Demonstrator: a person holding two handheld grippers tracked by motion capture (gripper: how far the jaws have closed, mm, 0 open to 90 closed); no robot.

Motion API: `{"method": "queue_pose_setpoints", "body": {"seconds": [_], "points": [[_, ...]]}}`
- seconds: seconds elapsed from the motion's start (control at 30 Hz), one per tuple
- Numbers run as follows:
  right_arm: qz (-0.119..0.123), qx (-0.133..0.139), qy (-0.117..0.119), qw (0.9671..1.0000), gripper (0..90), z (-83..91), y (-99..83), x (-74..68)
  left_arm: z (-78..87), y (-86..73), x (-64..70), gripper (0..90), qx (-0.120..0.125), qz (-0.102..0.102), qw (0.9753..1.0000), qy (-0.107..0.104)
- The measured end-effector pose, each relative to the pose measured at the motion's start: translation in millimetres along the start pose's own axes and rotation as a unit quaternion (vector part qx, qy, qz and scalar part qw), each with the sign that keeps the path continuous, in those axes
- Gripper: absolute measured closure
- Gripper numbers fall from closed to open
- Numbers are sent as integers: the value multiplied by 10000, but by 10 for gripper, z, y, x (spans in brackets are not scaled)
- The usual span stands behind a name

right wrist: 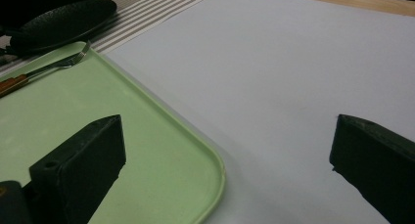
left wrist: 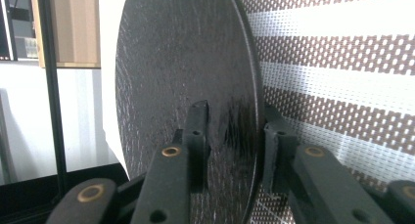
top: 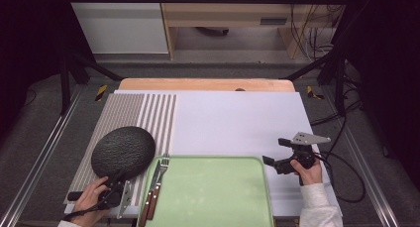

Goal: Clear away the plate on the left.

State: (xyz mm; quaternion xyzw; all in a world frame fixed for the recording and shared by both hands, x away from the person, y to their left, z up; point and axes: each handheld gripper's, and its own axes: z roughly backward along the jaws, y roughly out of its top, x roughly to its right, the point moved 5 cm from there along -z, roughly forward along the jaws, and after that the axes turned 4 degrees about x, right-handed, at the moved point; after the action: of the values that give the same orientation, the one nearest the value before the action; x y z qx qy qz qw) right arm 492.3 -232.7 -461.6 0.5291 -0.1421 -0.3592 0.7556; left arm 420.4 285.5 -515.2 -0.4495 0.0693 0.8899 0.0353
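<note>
Black plate (top: 123, 151) at table's near left corner, over striped mat (top: 130, 119), near rim pinched in left gripper (top: 115, 184); jaws clamped either side of plate edge (left wrist: 252, 136). Green tray (top: 213, 192) at near edge, middle; holds fork (top: 161, 168) and knife (top: 150, 192) along left rim, otherwise bare. Right gripper (top: 271, 163) just beside tray's far right corner, over white sheet (top: 237, 123), jaws spread wide, gripping nothing.

There's a light green tray (top: 213, 192) at the near edge, with a fork (top: 161, 170) and a wooden-handled knife (top: 148, 199) side by side along its left rim. A striped placemat (top: 148, 115) lies on the left, a white sheet (top: 237, 123) right of it.
</note>
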Motion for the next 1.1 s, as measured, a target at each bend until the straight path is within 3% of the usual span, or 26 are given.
{"method": "queue_pose_setpoints", "body": {"seconds": [0.07,0.63,0.8,1.1], "points": [[-9,19,6,10000,5,5,4,1,9,-12,39,742,-89,124,9999,-43],[27,-6,12,10000,5,-2,-5,-4,7,-5,62,785,-111,-103,9998,142],[0,-21,14,10000,5,-7,-8,-8,50,4,21,824,-5,-31,9992,405],[12,-26,7,10000,5,-8,-9,-6,95,-3,-25,864,10,107,9981,604]]}}
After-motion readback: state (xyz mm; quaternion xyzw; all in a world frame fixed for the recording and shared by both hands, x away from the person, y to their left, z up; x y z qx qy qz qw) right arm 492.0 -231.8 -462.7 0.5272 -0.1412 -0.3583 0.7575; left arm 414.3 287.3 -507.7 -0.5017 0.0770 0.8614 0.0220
